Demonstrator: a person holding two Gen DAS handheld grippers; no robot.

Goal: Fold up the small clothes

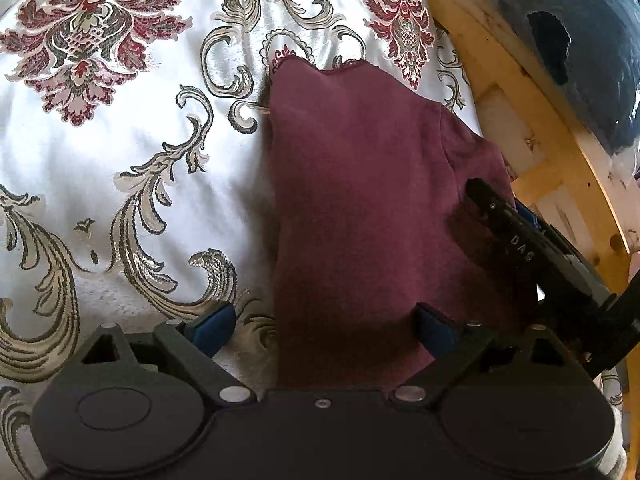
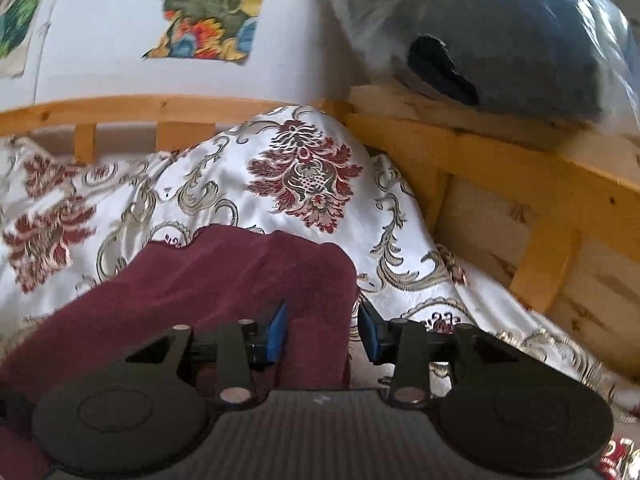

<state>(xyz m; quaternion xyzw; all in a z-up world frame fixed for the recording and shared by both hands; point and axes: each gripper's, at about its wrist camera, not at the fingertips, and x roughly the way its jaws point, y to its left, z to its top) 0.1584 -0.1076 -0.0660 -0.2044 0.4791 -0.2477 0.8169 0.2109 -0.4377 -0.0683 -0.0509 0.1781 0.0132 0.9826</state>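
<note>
Dark maroon knit garment [image 1: 360, 208] lies on the white floral-patterned satin bedspread [image 1: 120, 200]
Left gripper [image 1: 324, 320] gapes wide, empty, hiding the garment's near edge; right gripper [image 2: 322, 328], narrower, straddles a fold, contact unclear in the blur

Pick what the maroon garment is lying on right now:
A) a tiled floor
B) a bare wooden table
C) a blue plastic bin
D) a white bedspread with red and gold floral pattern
D: the maroon garment lies flat on the white bedspread with red and gold floral motifs, beside a wooden bed rail.
</note>
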